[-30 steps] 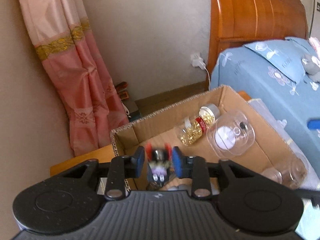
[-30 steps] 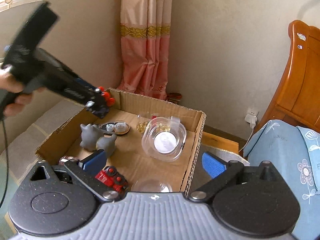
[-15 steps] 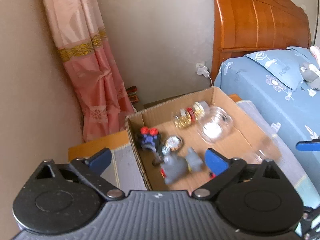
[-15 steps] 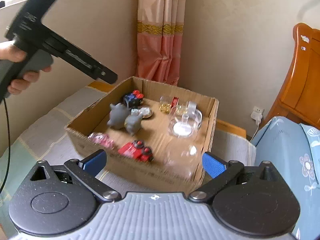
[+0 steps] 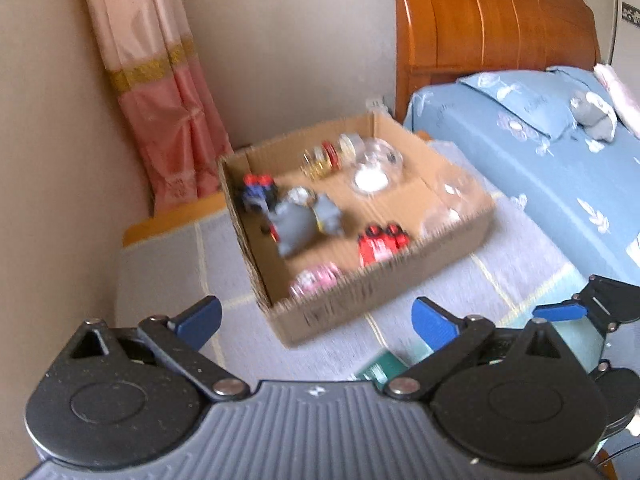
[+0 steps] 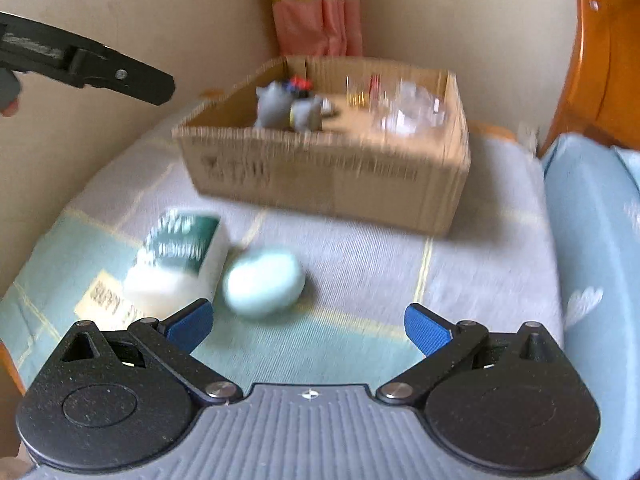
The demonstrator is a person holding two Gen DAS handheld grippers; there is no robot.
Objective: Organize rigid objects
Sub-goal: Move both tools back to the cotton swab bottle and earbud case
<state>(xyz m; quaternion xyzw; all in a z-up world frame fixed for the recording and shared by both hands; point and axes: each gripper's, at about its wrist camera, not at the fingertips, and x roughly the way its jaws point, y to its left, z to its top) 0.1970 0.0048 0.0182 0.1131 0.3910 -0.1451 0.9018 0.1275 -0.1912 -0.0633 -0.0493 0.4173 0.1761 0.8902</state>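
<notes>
A cardboard box (image 5: 400, 276) (image 6: 328, 172) stands on a grey striped cover. It holds a blue toy car with red wheels (image 5: 258, 192), a grey animal figure (image 5: 298, 222) (image 6: 276, 106), a red toy car (image 5: 380, 242), a pink item (image 5: 316, 278), a jar of gold pieces (image 5: 324, 160) and clear containers (image 5: 376, 168). My left gripper (image 5: 316, 320) is open and empty, held back above the box's near corner. My right gripper (image 6: 308, 326) is open and empty, just short of a pale blue round object (image 6: 264, 282) and a green-and-white box (image 6: 180, 260).
A bed with a blue flowered cover (image 5: 540, 168) and an orange wooden headboard (image 5: 492, 28) lies to the right. A pink curtain (image 5: 160, 92) hangs in the corner. The wall runs along the left side. The other gripper shows at each view's edge (image 5: 592, 312) (image 6: 88, 68).
My left gripper let go of the blue toy car in the box, opened and drew back. My right gripper pulled back and lowered, bringing the blue round object and green-and-white box into view.
</notes>
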